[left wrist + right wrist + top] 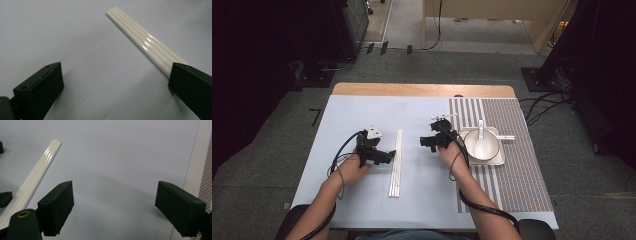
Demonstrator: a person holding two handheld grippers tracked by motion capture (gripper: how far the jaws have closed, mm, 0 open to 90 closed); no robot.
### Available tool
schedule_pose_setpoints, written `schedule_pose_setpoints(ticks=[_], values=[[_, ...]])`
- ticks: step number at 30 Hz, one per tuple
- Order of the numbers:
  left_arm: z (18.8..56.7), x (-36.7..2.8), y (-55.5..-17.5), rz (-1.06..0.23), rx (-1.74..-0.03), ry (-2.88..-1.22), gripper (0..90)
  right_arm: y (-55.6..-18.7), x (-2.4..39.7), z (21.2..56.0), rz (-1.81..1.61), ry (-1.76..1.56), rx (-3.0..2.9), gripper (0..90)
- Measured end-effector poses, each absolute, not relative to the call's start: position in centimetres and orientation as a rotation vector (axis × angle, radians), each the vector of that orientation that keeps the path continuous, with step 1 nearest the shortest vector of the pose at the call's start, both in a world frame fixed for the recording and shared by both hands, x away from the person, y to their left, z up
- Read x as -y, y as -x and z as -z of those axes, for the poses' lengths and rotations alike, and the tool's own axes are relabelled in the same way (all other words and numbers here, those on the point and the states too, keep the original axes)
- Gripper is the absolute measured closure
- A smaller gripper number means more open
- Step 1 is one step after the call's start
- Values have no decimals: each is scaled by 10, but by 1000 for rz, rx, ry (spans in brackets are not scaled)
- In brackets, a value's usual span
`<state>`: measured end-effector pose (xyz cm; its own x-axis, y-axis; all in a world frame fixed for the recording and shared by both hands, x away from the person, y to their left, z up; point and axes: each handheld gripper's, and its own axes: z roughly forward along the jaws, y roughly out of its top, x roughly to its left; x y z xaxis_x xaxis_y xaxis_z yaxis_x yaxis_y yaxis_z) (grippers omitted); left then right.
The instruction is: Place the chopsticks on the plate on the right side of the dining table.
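High view: a person seated at the table (422, 90) holds a pair of tongs in each hand over a pale blue sheet (362, 115). The left tongs (388, 156) hover low, just to the left of a bundle of white chopsticks (395, 162) that lies flat on the sheet, running lengthwise away from the person. The right tongs (424, 142) hover to the right of the same bundle, near but apart from it, so that the chopsticks lie between the two pairs of tongs. Immediately right of the right tongs, on a striped placemat (522, 150), stands a white bowl (482, 145) holding a white spoon (480, 137), set on a white tray (502, 161).

Left gripper view: the left tongs (116, 80) stand wide apart with nothing between them; the chopsticks (140, 42) run diagonally from the upper centre down to the right-hand jaw, which covers their near end. Whether that jaw touches them cannot be told.

Right gripper view: the right tongs (113, 200) are likewise spread wide and empty over bare blue sheet (120, 155). The chopsticks (37, 175) lie beyond the left-hand jaw, outside the gap; the edge of the placemat (200, 167) lies beyond the right-hand jaw.
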<state>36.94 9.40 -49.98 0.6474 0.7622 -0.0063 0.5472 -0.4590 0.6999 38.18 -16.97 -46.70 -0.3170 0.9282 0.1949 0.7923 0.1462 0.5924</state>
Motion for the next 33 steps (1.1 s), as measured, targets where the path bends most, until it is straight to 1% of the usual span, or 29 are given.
schedule_pose_setpoints(ticks=[6,11,20,33], values=[[500,-94,-369,-405,-1012,-2182,0,-381,167,462,-955,-1487,-2311,163],[500,-94,-369,-405,-1012,-2182,0,-380,164,462,-978,-1397,-2377,169],[500,-94,-369,-404,-1014,-2178,0,-370,159,460,-1004,-1145,-2454,175],[500,-94,-369,-406,-1012,-2181,0,-358,163,481,-1071,-1074,-2449,197]])
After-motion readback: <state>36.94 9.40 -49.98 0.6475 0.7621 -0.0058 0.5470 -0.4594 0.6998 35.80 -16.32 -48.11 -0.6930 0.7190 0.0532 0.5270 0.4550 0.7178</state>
